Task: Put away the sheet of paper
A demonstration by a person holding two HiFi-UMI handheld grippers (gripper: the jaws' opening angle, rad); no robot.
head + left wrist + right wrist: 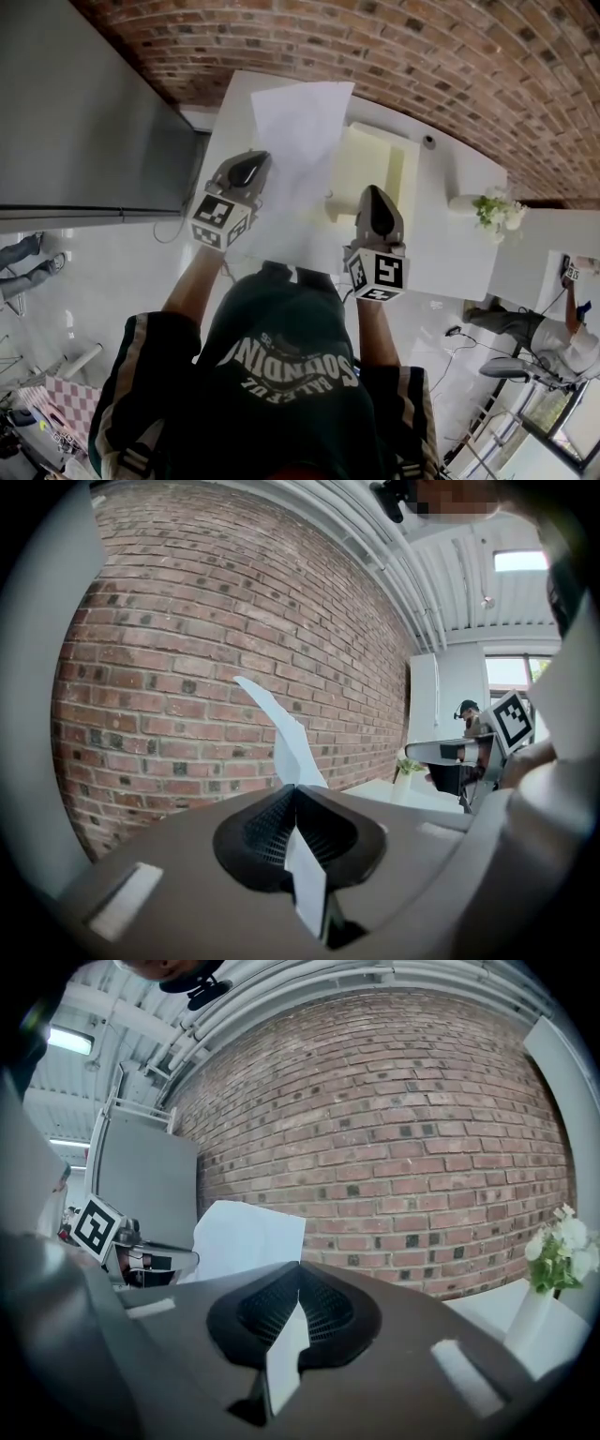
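With the brick wall ahead and the white table beneath, the left gripper and right gripper each clamped a side edge of the blank white sheet of paper, held aloft between them.

Red brick wall, white table, glossy white floor

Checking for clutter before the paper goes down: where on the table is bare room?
Bare table lies between the pale yellow tray and the flower vase, and right of the right gripper. Crowded: the middle, with tray and held sheet of paper.
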